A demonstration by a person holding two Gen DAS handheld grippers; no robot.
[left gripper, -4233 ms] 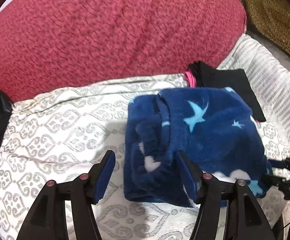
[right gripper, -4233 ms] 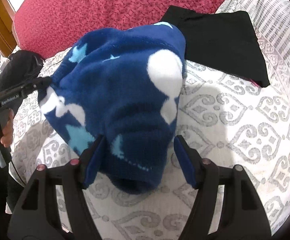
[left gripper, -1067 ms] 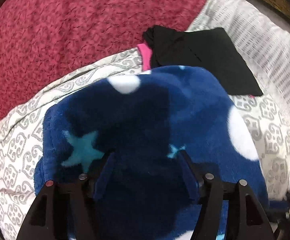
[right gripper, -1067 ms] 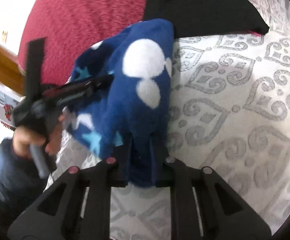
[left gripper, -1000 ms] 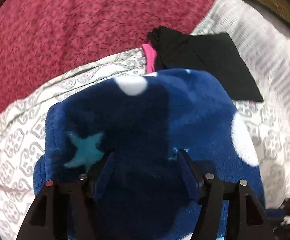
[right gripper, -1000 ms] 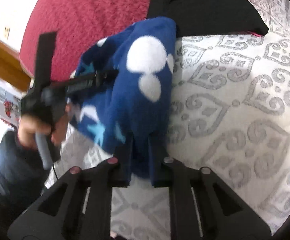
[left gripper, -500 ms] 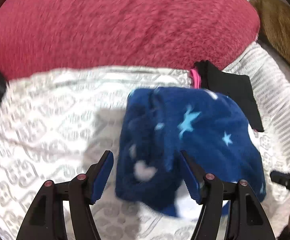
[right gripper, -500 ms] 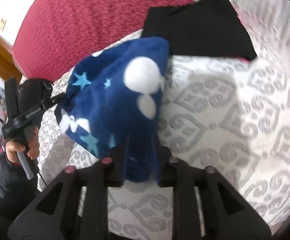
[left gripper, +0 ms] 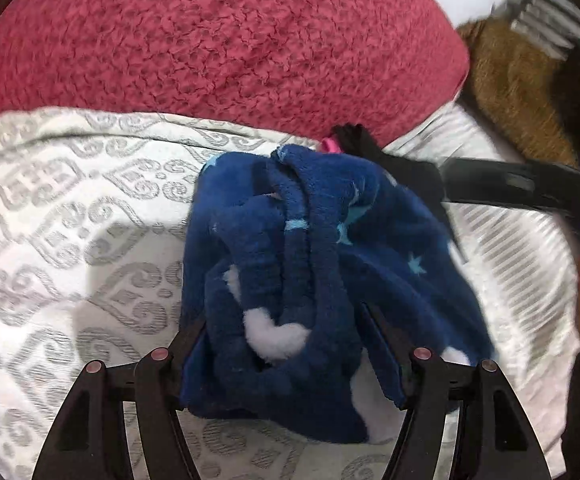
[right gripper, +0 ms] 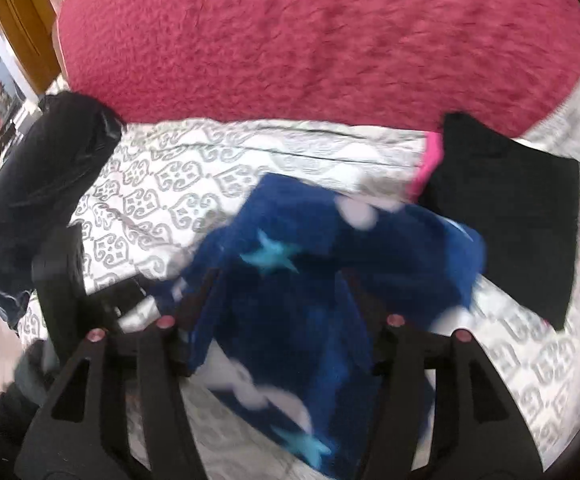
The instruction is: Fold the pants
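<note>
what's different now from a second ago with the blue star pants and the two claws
The right claw, shut on the blue fleece pants a second ago, has opened and let them go; they now lie bundled on the patterned bedspread. The left claw was open then and is open now, around the near edge of the bundle. The folded black garment and red blanket have not moved.

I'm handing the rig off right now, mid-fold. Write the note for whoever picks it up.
Left gripper: jaws open, straddling the near end of the blue fleece pants, not clamped.
Right gripper: jaws open, over the same bundle.
Pants lie bunched on the patterned bedcover, beside the folded black garment.
Done: pants gathered into a thick, lumpy bundle.
Left: likely tidy the loose layers and square the bundle.
</note>
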